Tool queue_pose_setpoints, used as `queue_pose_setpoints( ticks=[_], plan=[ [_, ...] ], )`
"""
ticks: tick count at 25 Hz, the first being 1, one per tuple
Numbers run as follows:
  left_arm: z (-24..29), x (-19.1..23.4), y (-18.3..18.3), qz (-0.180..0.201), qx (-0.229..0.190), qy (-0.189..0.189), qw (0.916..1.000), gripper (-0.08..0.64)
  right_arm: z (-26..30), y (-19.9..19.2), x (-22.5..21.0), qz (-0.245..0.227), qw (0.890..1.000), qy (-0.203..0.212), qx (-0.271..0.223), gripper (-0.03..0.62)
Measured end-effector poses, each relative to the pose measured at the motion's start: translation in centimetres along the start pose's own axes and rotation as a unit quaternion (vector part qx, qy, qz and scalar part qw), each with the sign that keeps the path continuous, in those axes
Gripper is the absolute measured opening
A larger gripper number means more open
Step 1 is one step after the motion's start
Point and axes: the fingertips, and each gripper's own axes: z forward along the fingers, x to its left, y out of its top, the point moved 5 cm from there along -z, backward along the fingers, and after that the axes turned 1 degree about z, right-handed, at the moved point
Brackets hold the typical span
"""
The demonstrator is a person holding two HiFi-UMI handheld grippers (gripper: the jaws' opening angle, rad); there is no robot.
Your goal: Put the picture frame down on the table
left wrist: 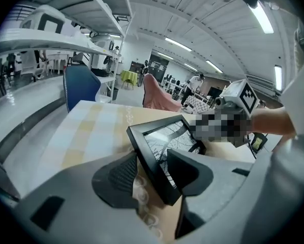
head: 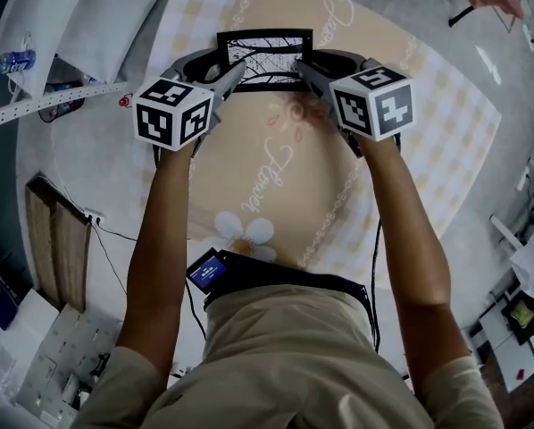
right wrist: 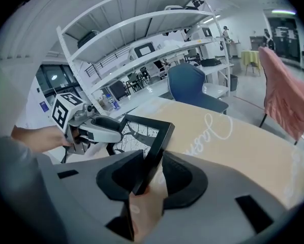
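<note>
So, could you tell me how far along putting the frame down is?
Nearly done: the picture frame seems to rest on the table. In hand: left gripper and right gripper have jaws loose around its sides. Remaining: drawing both clear.

One word was legible: a cursive script (head: 274,172) reading "Flower", printed on the tablecloth (head: 428,132) just on the person's side of the picture frame (head: 264,59). A second cursive line (head: 336,12) ran across the cloth beyond the frame's far right corner. Only its looping letters were made out, and the wording was not confirmed. The left marker cube (head: 171,113) and right marker cube (head: 374,102), on either side of the frame, bore black-and-white square patterns with no letters or numbers. A bottle label (head: 8,62), well to the left of the frame, was unreadable.
</note>
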Motion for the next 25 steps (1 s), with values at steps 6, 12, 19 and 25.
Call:
queue_pose_setpoints(
  ticks=[6, 12, 19, 25],
  plan=[
    [0.3, 0.0, -0.1, 0.006, -0.004, 0.035, 0.9994, 0.176, 0.2, 0.1, 0.3, -0.067, 0.996, -0.052, 0.004, 0.132],
    [0.4, -0.1, -0.5, 0.037, 0.000, 0.085, 0.9957, 0.176, 1.1, 0.3, 0.9, -0.146, 0.982, -0.112, 0.033, 0.137],
    [0.0, -0.3, -0.3, 0.079, 0.005, 0.113, 0.9904, 0.150, 1.4, 0.5, 1.6, -0.199, 0.967, -0.147, 0.059, 0.137],
    [-1.2, -1.3, 0.8, 0.087, -0.008, 0.086, 0.9925, 0.061, 1.0, 1.1, 1.9, -0.181, 0.970, -0.148, 0.065, 0.102]
  ],
)
